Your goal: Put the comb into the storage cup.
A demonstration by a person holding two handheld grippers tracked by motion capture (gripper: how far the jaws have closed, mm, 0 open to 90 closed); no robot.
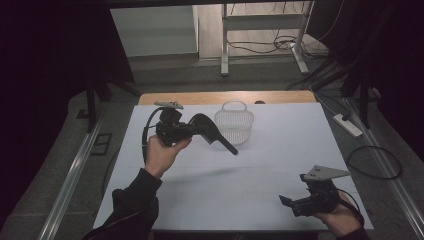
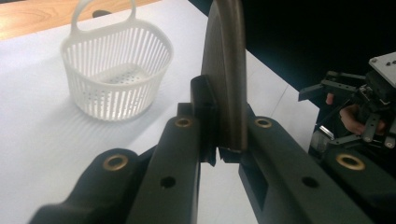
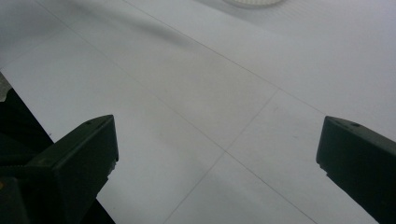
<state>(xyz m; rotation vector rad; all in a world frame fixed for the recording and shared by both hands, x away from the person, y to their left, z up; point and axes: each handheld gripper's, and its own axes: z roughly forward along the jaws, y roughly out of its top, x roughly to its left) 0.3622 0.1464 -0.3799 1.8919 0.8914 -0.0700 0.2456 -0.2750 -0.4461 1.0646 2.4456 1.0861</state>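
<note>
Left gripper (image 1: pixel 202 125): held up above the table in the person's left hand (image 1: pixel 162 152), jaws clamped tight on a dark curved thing, looks like a long shoehorn.
Shoehorn (image 1: pixel 216 134): pinched by its wider end; the narrow end slants down toward the middle of the table. In the left gripper view (image 2: pixel 227 74) it rises straight up between the two black jaws, gripped from both sides.
Where it is: in the air over the white tabletop, just in front of the basket. Can't tell if its tip touches the table.
Basket (image 1: pixel 234 125): white slotted plastic, with a loop handle, upright at the far middle of the table, nothing in it that I can see (image 2: pixel 116 74).
Right gripper (image 1: pixel 287 202): low at the near right corner, in the person's right hand (image 1: pixel 340 220), jaws spread wide, nothing between them. Well apart from the shoehorn.
Table (image 1: pixel 280 150): white sheet over a wooden top; the wood peeks out along the far edge.
</note>
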